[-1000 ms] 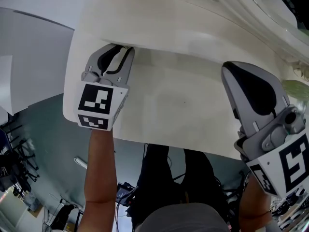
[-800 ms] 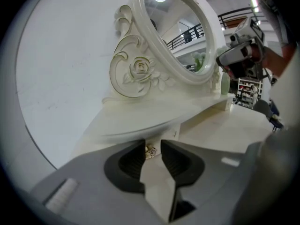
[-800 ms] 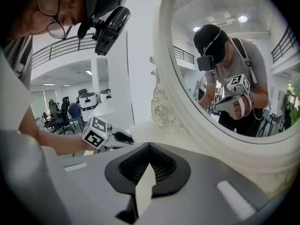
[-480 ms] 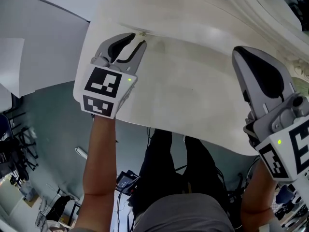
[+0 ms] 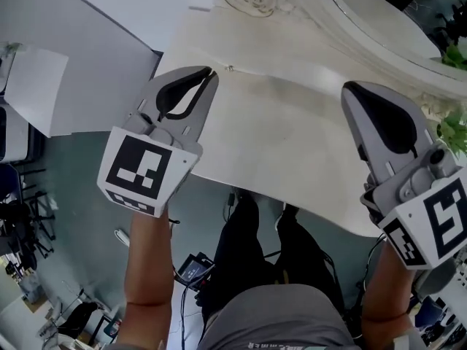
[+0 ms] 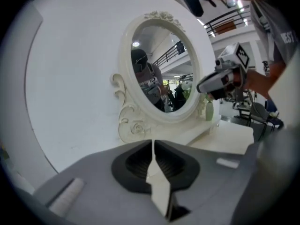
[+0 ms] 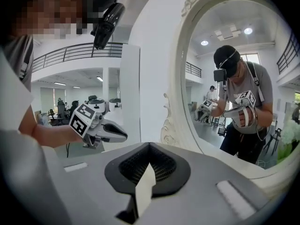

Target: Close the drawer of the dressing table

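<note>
- Grey left gripper [image 5: 207,74]: jaws closing, nothing between them; right gripper [image 5: 352,90] clenched, empty.
- Both hang above the cream dressing table [image 5: 284,144] top.
- Drawer: out of view, presumably under the table's near edge, below both grippers.

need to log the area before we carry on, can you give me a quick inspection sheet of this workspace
surface: cream dressing table top, near part bare
job's things: drawer front not in view
clutter: green plant by the mirror
grippers: left gripper jaws closing, nothing between; right gripper jaws together, empty
cables: dark tangle on the floor
surroundings: white wall panel
</note>
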The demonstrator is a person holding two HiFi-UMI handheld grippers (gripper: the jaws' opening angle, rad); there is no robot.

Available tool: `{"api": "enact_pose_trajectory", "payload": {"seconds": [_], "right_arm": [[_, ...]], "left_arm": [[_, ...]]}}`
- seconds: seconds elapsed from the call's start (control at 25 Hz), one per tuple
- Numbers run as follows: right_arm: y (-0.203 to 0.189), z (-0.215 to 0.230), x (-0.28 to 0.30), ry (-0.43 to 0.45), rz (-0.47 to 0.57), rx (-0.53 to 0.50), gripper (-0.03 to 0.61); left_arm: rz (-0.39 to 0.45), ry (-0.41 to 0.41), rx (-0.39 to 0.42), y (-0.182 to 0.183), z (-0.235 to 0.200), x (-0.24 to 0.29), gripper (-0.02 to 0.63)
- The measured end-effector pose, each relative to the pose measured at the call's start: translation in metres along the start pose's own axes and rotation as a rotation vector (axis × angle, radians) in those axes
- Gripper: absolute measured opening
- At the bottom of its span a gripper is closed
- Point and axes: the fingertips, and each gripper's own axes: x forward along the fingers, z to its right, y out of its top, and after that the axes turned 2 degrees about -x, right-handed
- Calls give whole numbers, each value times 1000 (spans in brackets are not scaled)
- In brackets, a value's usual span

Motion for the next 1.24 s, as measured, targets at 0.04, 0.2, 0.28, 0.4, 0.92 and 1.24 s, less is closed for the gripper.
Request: {"api": "enact_pose_trajectory", "payload": {"seconds": [0.04,0.2,0.28,0.4,0.92,1.24], "right_arm": [[7,-4,-7,9,12,-5,2],[34,-18,-35,41,69,-32,2],[44,-27,-51,56,86,-49,1],[61,-42,-78,75,101,-70,0],[106,-69,-184,73,208,-170,0],[109,-92,-259,80,239,-203,0]], "left_arm": [[18,1,5,15,5,-11,17],[92,24,44,71,24,-60,15],[118,37,64,93,34,-84,14],[149,50,104,123,55,-121,12],[228,120,217,184,134,-218,12],[255,138,238,209,198,-263,12]]}}
